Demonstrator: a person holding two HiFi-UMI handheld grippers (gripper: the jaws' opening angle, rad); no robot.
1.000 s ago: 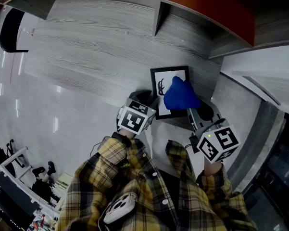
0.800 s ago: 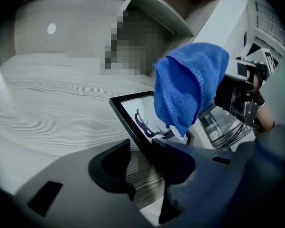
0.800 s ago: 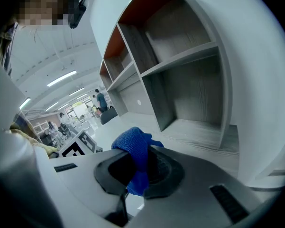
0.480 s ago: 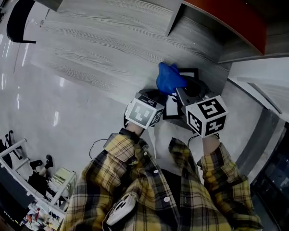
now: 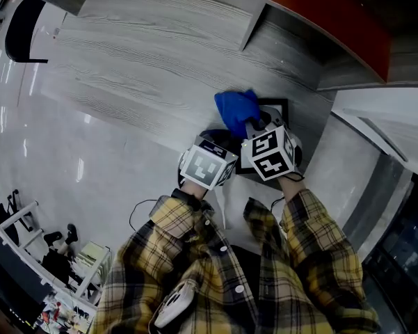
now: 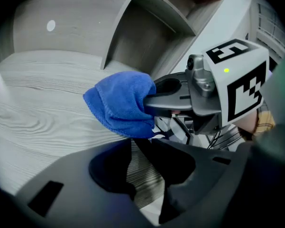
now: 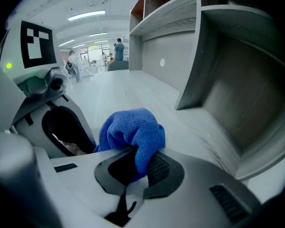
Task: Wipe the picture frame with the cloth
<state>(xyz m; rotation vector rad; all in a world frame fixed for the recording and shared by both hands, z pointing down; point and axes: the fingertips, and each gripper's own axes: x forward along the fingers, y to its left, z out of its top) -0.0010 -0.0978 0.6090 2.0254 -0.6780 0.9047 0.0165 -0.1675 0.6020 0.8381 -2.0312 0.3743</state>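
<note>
The picture frame (image 5: 277, 104) is found on the grey table (image 5: 146, 68) near its right end, mostly covered. Only its far edge and far right corner are seen, so the run of its long axis cannot be told. The blue cloth (image 7: 133, 129) is bunched and clamped between the jaws of the right gripper (image 7: 140, 164), and is held over the frame's far left part; contact with the frame cannot be confirmed. The left gripper (image 6: 144, 161) is set just beside the right one, its jaws spread wide, having just been opening. Nothing is gripped, and only the table's grain is seen through the gap.
</note>
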